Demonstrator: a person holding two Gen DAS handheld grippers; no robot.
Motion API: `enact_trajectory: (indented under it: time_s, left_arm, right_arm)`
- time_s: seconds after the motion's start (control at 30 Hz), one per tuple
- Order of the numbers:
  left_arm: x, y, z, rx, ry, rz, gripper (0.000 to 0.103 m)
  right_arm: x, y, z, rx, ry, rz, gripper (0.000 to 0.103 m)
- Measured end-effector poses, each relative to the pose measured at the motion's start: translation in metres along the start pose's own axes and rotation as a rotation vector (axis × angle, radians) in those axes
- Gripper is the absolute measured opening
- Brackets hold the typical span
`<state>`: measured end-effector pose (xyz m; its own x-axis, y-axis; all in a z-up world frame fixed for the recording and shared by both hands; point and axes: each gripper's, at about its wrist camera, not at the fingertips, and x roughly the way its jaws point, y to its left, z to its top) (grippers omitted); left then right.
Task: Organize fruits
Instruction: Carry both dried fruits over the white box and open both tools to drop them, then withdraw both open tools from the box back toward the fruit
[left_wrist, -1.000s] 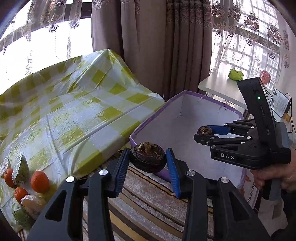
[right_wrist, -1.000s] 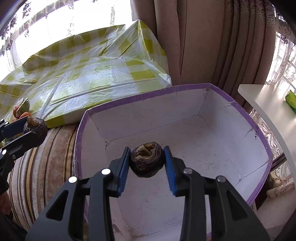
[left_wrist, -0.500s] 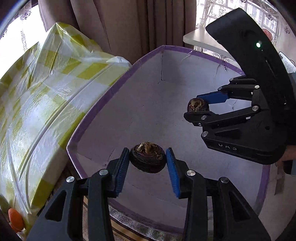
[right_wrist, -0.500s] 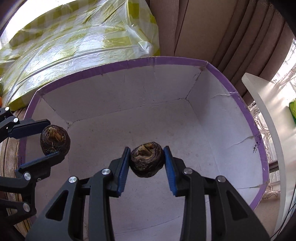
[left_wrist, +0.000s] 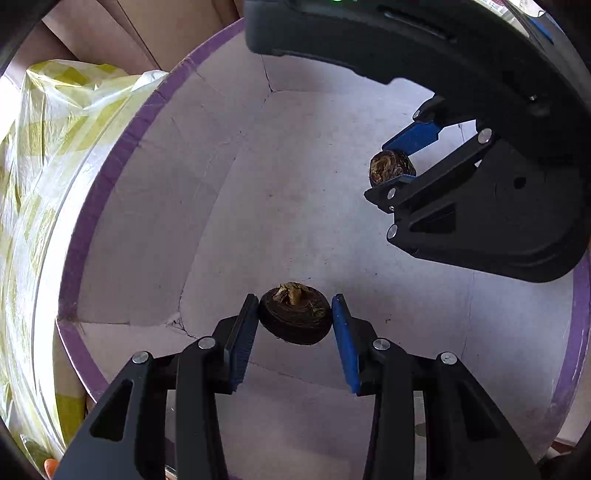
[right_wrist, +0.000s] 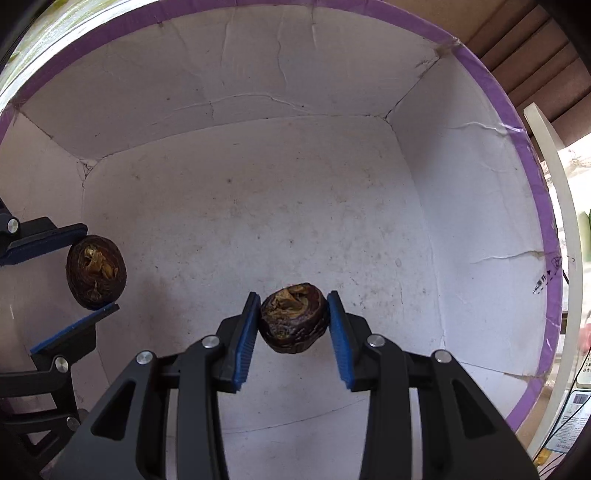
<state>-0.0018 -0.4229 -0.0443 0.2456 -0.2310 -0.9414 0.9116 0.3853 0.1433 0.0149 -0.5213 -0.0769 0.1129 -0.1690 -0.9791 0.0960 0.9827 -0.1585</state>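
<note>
Both grippers point down into a white cardboard box with a purple rim. My left gripper is shut on a dark, round, wrinkled fruit held above the box floor. In the right wrist view that same left gripper and its fruit show at the left edge. My right gripper is shut on a second dark wrinkled fruit. From the left wrist view the right gripper hangs at the upper right, its fruit pinched between blue pads.
The box floor is bare, with cracked white walls. A yellow-checked plastic cover lies left of the box. Brown curtains hang behind. A white table edge stands to the right of the box. An orange fruit peeks at bottom left.
Both grippers have tipped downward and sunk into the box, each still holding its fruit. The left one moved from over the striped cloth to above the box floor.
</note>
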Motion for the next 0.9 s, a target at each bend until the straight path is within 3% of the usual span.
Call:
enact_trajectory:
  time_s: [0.17, 0.3, 0.7, 0.9]
  left_arm:
    - [0.004, 0.005, -0.004, -0.022, 0.032, -0.027, 0.038]
    - [0.007, 0.01, -0.004, -0.038, 0.057, -0.031, 0.039]
    - [0.011, 0.014, 0.004, -0.043, 0.053, -0.039, 0.045]
    - [0.009, 0.012, 0.005, -0.038, 0.032, -0.041, 0.06]
  right_arm:
    - [0.002, 0.004, 0.003, 0.009, 0.027, 0.012, 0.038]
    - [0.0, 0.004, 0.005, 0.034, 0.01, 0.024, 0.051]
    - [0.0, -0.004, -0.001, 0.052, -0.001, 0.039, 0.057]
    - [-0.002, -0.008, -0.002, 0.067, -0.022, 0.044, 0.063]
